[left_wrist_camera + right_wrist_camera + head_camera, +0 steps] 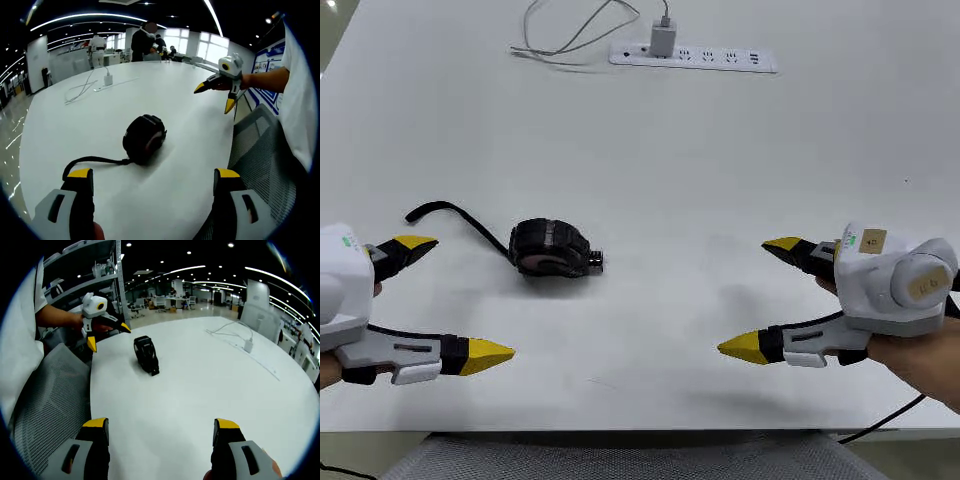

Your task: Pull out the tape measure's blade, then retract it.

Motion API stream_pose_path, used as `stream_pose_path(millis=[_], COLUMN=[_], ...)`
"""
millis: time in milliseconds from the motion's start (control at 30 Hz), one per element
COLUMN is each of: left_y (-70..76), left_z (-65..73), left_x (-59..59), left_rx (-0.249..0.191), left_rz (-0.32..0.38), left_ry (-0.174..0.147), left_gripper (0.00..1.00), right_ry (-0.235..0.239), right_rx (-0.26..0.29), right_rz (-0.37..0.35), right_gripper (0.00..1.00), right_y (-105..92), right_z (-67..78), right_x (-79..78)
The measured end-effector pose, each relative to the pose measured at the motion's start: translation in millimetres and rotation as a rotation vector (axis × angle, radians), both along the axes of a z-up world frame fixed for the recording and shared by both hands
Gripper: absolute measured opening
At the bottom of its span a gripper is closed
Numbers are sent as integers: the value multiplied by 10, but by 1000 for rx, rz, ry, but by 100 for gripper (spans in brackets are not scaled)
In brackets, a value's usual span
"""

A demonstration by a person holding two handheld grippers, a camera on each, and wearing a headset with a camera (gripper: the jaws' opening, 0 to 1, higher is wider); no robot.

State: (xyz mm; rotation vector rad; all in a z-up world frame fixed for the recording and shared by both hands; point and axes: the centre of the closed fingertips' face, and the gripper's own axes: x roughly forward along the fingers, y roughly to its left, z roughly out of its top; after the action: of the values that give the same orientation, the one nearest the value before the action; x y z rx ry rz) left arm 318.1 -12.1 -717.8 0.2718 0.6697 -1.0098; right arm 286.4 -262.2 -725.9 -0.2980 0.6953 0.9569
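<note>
Left tool [465, 296], right tool [748, 295] both spread — tape measure [552, 248] between them, nearer left.

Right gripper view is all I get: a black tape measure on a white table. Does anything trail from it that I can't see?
Observer: Yes. A black strap runs from the tape measure and lies flat on the table, ending near the left gripper.
Operator: Is anyone else in the room?
Observer: The left gripper view shows people standing beyond the far end of the table.
</note>
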Motion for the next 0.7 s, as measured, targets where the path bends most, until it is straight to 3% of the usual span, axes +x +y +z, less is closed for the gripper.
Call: stream_pose_path(millis=[700], left_y=[-125], left_z=[-36], left_x=[229], left_rx=[14], left_rz=[-60], left_ry=[-4], left_gripper=[96], right_ry=[-3], right_rx=[-1], right_rz=[70], right_gripper=[84], right_y=[205], right_z=[-36], right_x=[238])
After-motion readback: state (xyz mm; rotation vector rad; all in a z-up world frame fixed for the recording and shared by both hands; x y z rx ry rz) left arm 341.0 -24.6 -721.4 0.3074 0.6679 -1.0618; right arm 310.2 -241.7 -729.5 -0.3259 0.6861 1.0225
